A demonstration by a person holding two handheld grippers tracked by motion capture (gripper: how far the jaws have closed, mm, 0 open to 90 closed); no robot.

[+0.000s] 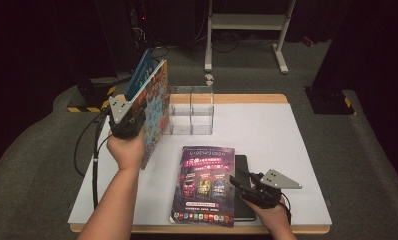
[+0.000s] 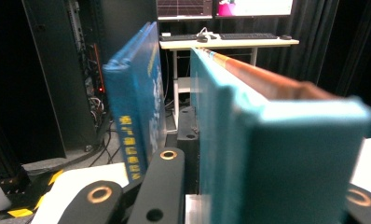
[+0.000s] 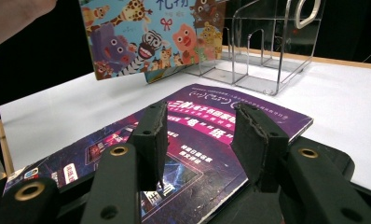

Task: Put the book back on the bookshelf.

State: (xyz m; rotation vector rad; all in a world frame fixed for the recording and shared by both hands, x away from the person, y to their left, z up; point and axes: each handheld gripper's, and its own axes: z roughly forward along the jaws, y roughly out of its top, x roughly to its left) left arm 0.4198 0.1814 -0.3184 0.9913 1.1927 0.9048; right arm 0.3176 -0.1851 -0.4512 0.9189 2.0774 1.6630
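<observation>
**Around the worktop: what stands and lies nearby**

A white worktop (image 1: pixel 267 130) with a wooden edge stands on a grey carpet (image 1: pixel 367 150). At its far side is a clear acrylic organiser (image 1: pixel 192 111) with several upright compartments. Nearer the front edge, a purple magazine (image 1: pixel 205 184) lies flat, and it rests on a black notebook (image 1: pixel 244 170) whose right part sticks out from under it. Behind the worktop is the white frame of another table (image 1: pixel 247 30). In the left gripper view a desk (image 2: pixel 230 43) carries a keyboard (image 2: pixel 249 36) and two monitors (image 2: pixel 221 7), and a dark rack (image 2: pixel 88 60) with cables stands at the left.
</observation>
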